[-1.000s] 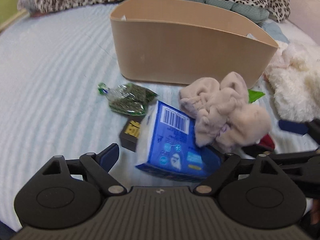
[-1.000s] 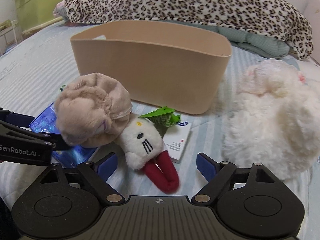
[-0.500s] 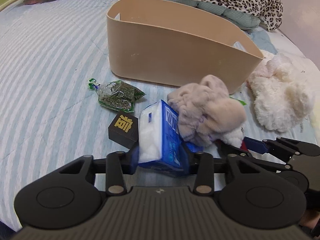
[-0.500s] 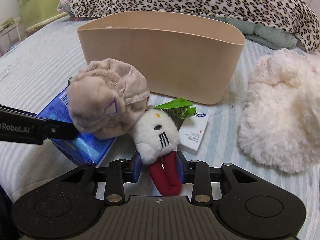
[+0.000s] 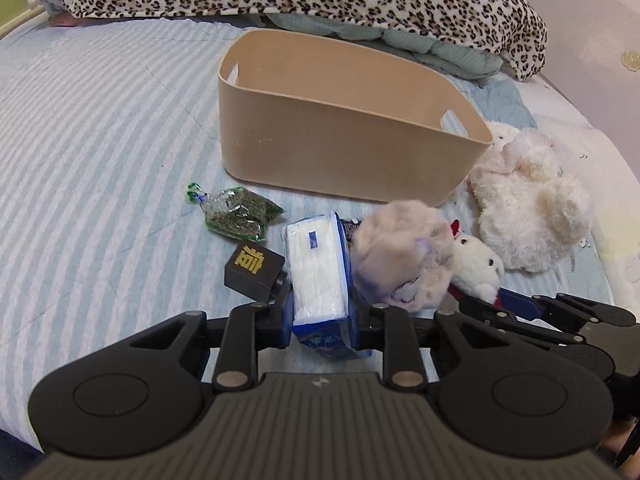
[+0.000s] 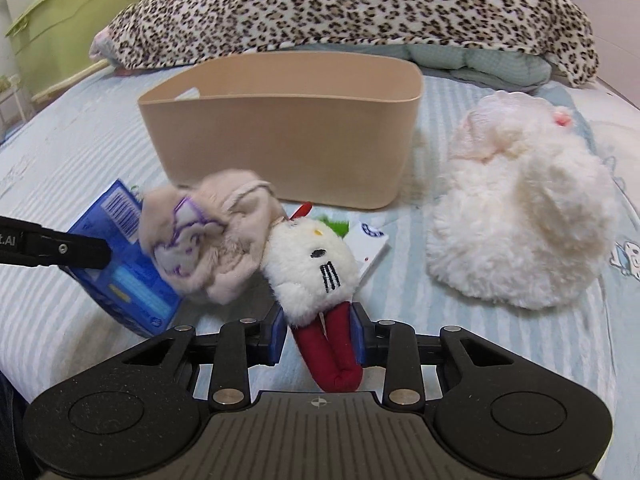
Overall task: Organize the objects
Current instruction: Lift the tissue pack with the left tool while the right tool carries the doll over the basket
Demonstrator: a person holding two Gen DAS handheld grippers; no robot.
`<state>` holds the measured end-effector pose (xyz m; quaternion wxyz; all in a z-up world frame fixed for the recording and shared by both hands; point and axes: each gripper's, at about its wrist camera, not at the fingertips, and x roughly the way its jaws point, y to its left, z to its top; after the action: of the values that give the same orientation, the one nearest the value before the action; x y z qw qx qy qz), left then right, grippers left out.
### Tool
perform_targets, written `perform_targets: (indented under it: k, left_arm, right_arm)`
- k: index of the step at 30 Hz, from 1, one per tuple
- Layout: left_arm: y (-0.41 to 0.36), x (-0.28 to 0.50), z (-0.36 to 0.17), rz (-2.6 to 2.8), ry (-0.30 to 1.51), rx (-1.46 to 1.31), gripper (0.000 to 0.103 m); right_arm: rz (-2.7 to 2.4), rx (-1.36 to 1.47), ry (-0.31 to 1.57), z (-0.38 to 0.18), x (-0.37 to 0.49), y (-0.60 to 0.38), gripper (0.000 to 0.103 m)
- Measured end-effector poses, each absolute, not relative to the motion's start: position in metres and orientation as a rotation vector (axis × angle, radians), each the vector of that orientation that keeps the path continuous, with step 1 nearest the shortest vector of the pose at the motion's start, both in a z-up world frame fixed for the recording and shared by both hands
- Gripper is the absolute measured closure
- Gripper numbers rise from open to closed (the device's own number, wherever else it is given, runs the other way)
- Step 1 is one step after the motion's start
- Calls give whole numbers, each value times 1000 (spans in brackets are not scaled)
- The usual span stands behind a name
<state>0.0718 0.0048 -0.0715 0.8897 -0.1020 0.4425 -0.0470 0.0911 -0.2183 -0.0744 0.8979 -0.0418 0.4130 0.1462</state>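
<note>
left gripper (image 5: 320, 316) clamps tissue pack (image 5: 318, 276) | right gripper (image 6: 319, 336) pinches white plush toy (image 6: 310, 272) by red legs | tan basket (image 5: 344, 148) ahead of both, left nearer, long axis crosswise

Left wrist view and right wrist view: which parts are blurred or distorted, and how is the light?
Left wrist view: the beige plush is smeared by motion blur, the tissue pack in the left gripper is sharp; the fisheye curves the striped bedsheet. Right wrist view: the beige plush is blurred too, the white cat toy in the right gripper is sharp; light is soft and even, without glare.
</note>
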Motion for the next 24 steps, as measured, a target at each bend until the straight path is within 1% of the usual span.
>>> perform_targets:
  k: [5, 13, 20, 24]
  left_arm:
    - [13, 73, -52, -79, 871, -196, 76]
    - [20, 90, -8, -42, 727, -139, 76]
    - [17, 134, 22, 10, 607, -79, 76]
    - [13, 168, 27, 29, 589, -66, 76]
  right_arm:
    - [293, -75, 809, -60, 92, -224, 72]
    - [277, -44, 700, -26, 111, -229, 72]
    - [271, -24, 604, 6, 150, -228, 72]
    - [282, 8, 586, 15, 178, -228, 72]
